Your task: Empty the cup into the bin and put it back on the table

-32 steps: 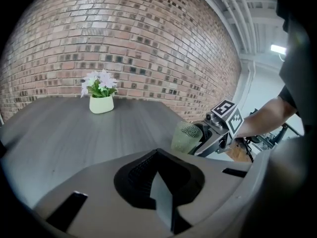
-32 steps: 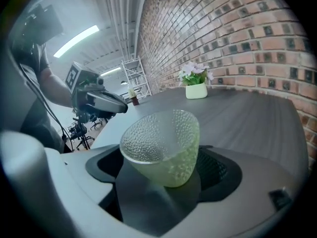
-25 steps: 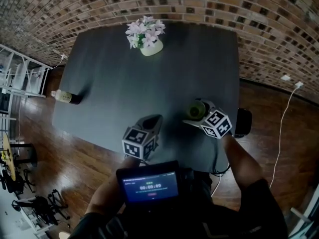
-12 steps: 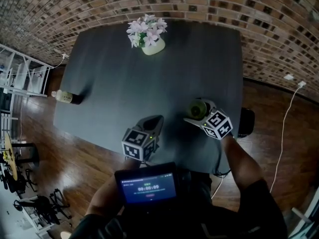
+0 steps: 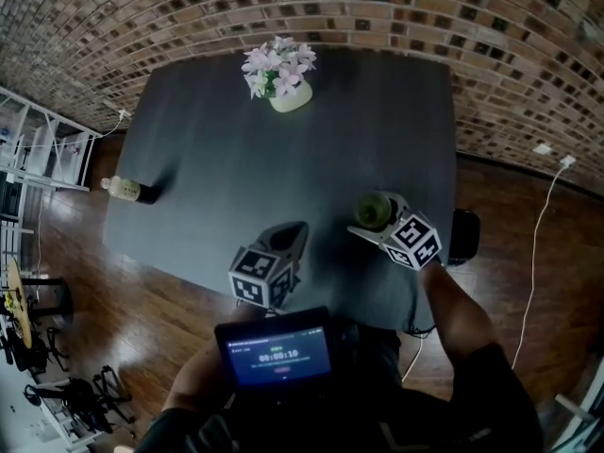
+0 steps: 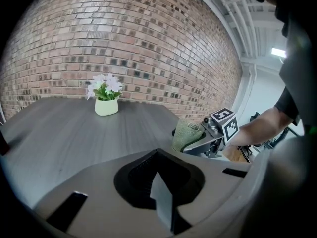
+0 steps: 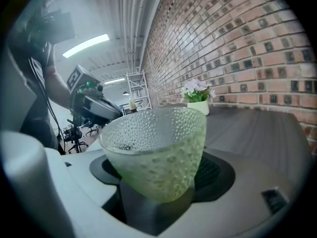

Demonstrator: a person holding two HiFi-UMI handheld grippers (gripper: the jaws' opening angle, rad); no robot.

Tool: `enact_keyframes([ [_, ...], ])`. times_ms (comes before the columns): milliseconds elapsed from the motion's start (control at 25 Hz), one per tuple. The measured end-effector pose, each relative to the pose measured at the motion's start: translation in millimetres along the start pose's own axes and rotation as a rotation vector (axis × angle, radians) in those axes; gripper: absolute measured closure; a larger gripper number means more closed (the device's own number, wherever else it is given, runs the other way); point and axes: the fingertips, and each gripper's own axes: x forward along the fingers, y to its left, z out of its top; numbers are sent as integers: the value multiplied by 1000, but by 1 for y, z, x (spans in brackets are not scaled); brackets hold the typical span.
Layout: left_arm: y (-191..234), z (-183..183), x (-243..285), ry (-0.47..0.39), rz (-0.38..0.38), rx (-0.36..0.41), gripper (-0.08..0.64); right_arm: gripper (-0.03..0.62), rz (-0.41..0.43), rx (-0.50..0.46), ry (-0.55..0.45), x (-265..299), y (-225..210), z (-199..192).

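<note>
Across the middle of the head view spreads the dark grey bench, set against a brick wall, and just off its right edge what looks like a dark bin stands on the wood floor. Near the bench's front edge the left gripper hangs with its jaws clenched together and nothing between them, well apart from the work. Toward the right edge the right gripper points forward and slightly down, its jaws standing either side of the green dimpled glass cup. They have just been closing in on it, though the pads do not seem to be pressing yet. That cup stands upright on the bench, directly between those jaws, so the right hand is plainly the nearer one, and the bin lies just to its right. Well apart sit a pot of pale flowers at the back and a small bottle at the left edge.
</note>
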Motion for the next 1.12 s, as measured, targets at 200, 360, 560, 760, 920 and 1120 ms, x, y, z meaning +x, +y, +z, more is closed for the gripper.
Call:
enact_keyframes([
  [200, -6, 21, -9, -53, -24, 2, 569, 201, -41, 10, -17, -20, 9, 22],
  [360, -13, 30, -19, -90, -47, -16, 569, 201, -67, 7, -46, -41, 21, 44],
  [560, -29, 49, -28, -167, -94, -22, 569, 201, -116, -3, -90, -77, 32, 74],
  [760, -39, 62, -38, -221, -121, -25, 569, 201, -167, 12, -116, -107, 43, 89],
  [920, -47, 64, -38, -231, -139, -21, 569, 201, -204, 19, -123, -128, 48, 91],
  [1120, -73, 73, -31, -237, -194, 1, 569, 201, -270, 42, -133, -162, 44, 86],
])
